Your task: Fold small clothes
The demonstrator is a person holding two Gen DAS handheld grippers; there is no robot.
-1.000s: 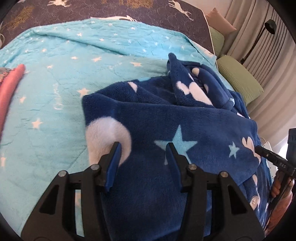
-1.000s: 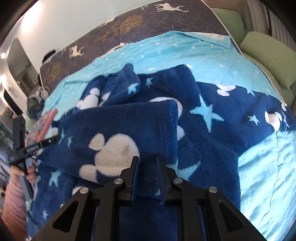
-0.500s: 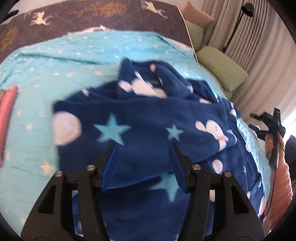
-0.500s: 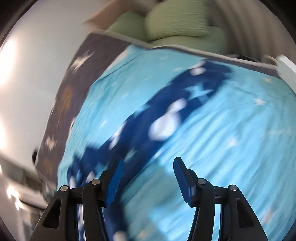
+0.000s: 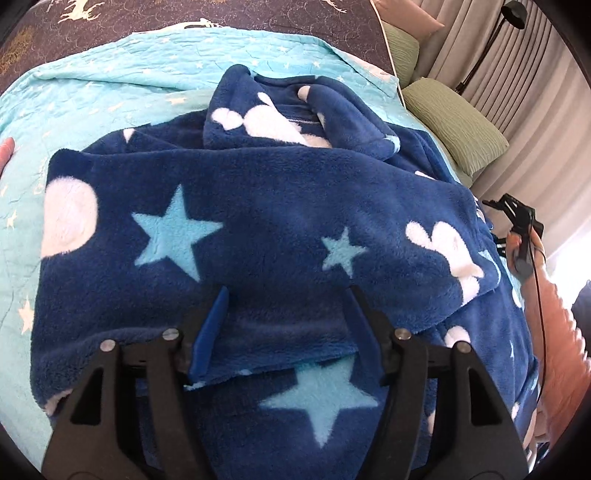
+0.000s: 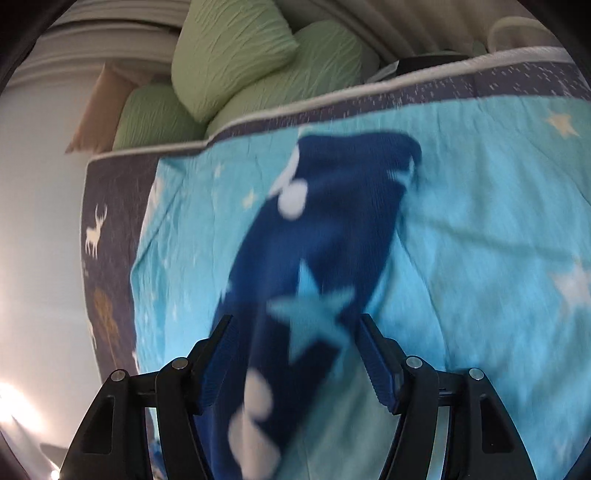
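A navy fleece garment (image 5: 280,206) with pale stars and white shapes lies on the turquoise bedspread (image 5: 92,96). One sleeve is folded across its body. My left gripper (image 5: 288,291) hovers over the near hem, its jaws opening; fabric lies under and between the fingers, and the pads do not press on it. In the blurred right wrist view the other sleeve (image 6: 332,229) stretches out flat on the spread. My right gripper (image 6: 295,318) is above it, jaws opening, nothing clamped. The right gripper (image 5: 517,221) also shows in a hand at the garment's right side.
Green pillows (image 5: 458,122) (image 6: 236,55) lie past the bed's edge, with curtains and a floor lamp (image 5: 513,14) behind. A dark cover with deer (image 5: 221,14) spans the head of the bed. A salmon cloth (image 5: 5,151) peeks in at the left. An orange sleeve (image 5: 554,332) fills the right.
The right gripper let go of the folded sleeve, opened, rolled and swung away to the outstretched sleeve. The left gripper drew back toward the hem and its jaws spread wider.
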